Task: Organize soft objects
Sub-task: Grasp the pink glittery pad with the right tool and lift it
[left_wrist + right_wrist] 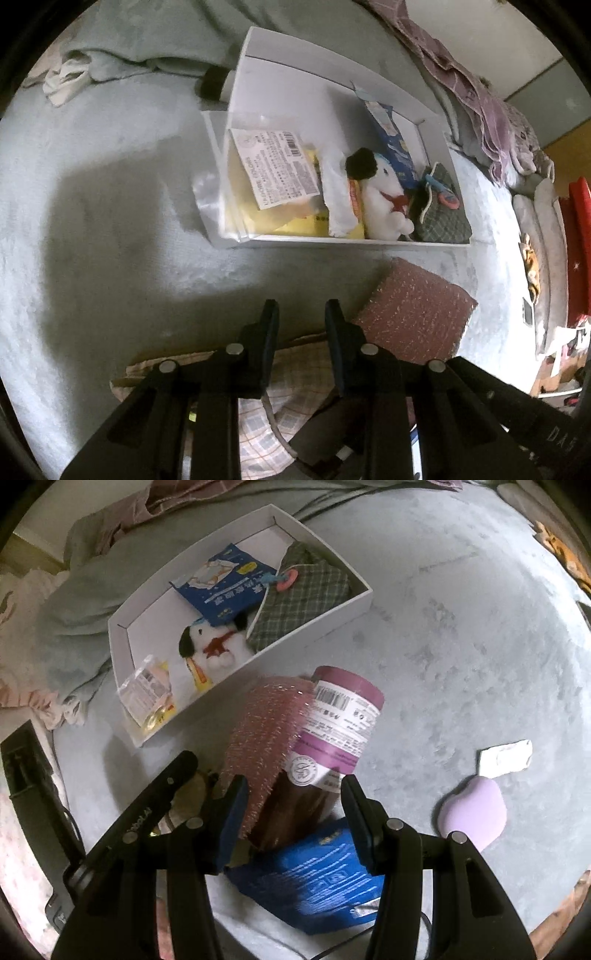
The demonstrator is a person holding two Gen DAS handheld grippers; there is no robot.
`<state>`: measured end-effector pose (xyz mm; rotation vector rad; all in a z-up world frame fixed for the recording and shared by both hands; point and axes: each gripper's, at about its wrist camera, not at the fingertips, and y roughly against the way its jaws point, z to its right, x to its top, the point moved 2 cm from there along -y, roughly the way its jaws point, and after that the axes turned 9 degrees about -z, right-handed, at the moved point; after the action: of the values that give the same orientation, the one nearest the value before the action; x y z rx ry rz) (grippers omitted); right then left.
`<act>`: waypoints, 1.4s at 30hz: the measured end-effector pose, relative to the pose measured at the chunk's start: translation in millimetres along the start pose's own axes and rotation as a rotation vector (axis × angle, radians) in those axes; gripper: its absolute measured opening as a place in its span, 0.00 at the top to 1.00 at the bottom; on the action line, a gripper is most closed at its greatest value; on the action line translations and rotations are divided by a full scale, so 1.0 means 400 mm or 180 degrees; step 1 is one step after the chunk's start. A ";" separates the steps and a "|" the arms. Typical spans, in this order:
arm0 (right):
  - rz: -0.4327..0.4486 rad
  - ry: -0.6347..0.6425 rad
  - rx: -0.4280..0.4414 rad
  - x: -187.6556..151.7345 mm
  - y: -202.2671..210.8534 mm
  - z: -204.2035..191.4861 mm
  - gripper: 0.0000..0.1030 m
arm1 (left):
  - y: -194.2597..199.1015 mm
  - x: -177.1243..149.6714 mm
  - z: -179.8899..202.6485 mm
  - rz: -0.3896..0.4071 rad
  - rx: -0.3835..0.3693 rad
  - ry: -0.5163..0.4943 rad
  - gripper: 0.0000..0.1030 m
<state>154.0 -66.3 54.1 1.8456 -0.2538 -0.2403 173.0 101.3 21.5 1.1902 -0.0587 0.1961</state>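
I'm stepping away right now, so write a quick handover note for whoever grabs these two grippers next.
Left gripper: jaws part open, nothing between them, above a checked cloth beside the pink sponge.
Right gripper: jaws open, empty, above the pink sponge with its purple-labelled sleeve.
Done: the white box already holds a plush dog, a green checked pouch, a blue packet and a clear bag of yellow items.
Left on the bed: pink sponge, checked cloth, another blue packet, lilac heart-shaped sponge, small white wrapper.
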 end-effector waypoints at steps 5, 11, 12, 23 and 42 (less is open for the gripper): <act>0.0025 0.0057 0.0237 0.014 -0.003 -0.005 0.56 | -0.011 -0.001 0.025 0.0013 0.0096 -0.0156 0.76; 0.0093 0.0176 0.0401 0.032 -0.009 -0.026 0.59 | -0.027 -0.005 0.060 0.0006 0.0160 -0.0330 0.76; 0.0103 0.0176 0.0462 0.034 -0.010 -0.026 0.59 | -0.030 -0.004 0.064 0.0003 0.0174 -0.0341 0.76; -0.0044 0.0112 0.0689 0.055 -0.046 -0.055 0.60 | -0.057 0.004 0.051 -0.0037 0.0077 -0.0287 0.76; -0.0007 0.0295 0.0863 0.046 -0.032 -0.052 0.82 | -0.027 -0.006 0.039 0.0016 0.0056 -0.0288 0.76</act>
<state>178.5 -49.2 46.9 2.1194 -0.2287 -0.1255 173.5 82.8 17.1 1.2164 -0.1395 0.1474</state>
